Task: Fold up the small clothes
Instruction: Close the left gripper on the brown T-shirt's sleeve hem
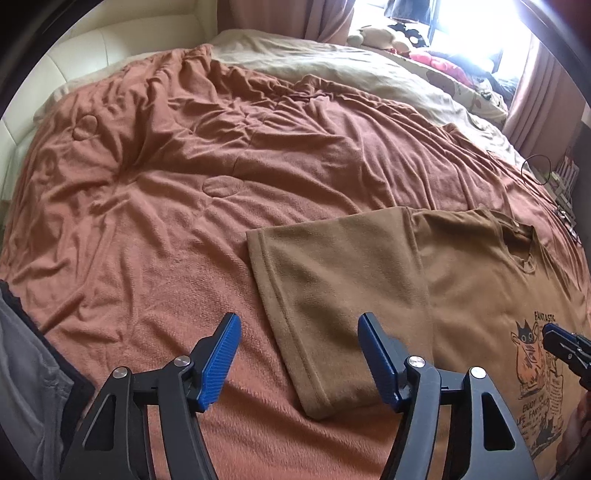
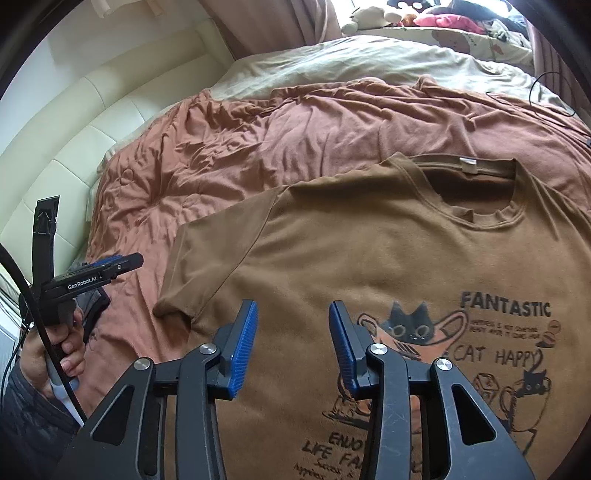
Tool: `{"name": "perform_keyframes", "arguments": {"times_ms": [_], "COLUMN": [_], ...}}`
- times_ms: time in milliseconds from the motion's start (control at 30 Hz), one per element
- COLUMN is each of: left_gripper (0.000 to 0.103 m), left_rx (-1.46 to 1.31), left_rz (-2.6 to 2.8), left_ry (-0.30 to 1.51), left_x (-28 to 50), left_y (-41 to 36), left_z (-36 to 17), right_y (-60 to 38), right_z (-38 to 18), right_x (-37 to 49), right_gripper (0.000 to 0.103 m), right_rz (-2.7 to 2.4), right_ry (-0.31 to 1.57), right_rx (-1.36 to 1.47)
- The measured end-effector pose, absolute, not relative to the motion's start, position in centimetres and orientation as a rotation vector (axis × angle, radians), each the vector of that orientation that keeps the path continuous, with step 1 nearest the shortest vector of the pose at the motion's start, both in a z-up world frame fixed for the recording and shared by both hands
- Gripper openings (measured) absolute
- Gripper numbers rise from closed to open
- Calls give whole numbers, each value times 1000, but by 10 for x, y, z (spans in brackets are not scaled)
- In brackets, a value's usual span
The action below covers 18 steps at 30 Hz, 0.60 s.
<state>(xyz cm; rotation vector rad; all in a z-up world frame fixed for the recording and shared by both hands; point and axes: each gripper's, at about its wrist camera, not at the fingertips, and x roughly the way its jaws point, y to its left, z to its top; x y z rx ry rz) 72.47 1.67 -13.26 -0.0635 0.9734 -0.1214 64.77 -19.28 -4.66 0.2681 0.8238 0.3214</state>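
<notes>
- You're facing a wide bed (image 1: pixel 51 92) spread with a rumpled rust-brown blanket (image 1: pixel 221 147).
- Beyond it lies a cream duvet (image 2: pixel 332 66), reaching toward the far side.
- A padded cream headboard (image 2: pixel 74 122) curves along your left.
- Dusty-pink curtains (image 1: pixel 325 18) frame a window (image 1: pixel 476 29) — daylight there is glaringly bright.
- Stuffed toys (image 2: pixel 369 16) and cushions — red, patterned — are heaped under it.
</notes>
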Motion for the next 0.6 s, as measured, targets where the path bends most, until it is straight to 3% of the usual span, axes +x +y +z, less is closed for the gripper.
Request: {"name": "perform_keyframes", "arguments": {"times_ms": [133,233,467,533,600], "left_gripper": [59,54,52,35,9], "left_rx": [-84,-120,-180,-183,-189], "left_rz": [-97,-99,-116,-116,-121], "left_ry": [1009,1052,1070,1074,1079], "left_x": [746,759,767,768,769], "left_y": [23,28,25,23,23], "left_z": [-156,-174,-190,-189,-187], "right_y": [-179,-168,-157,-155,-153], "right_z": [-61,-71,-84,-88,-92], "right_x": [675,688,708,712,718], "right_gripper": [34,25,24,24,24], "right_rz": [334,355,362,359,368], "right_ry": [847,870,879,888,894], "right_rx": [260,264,307,331,360]}}
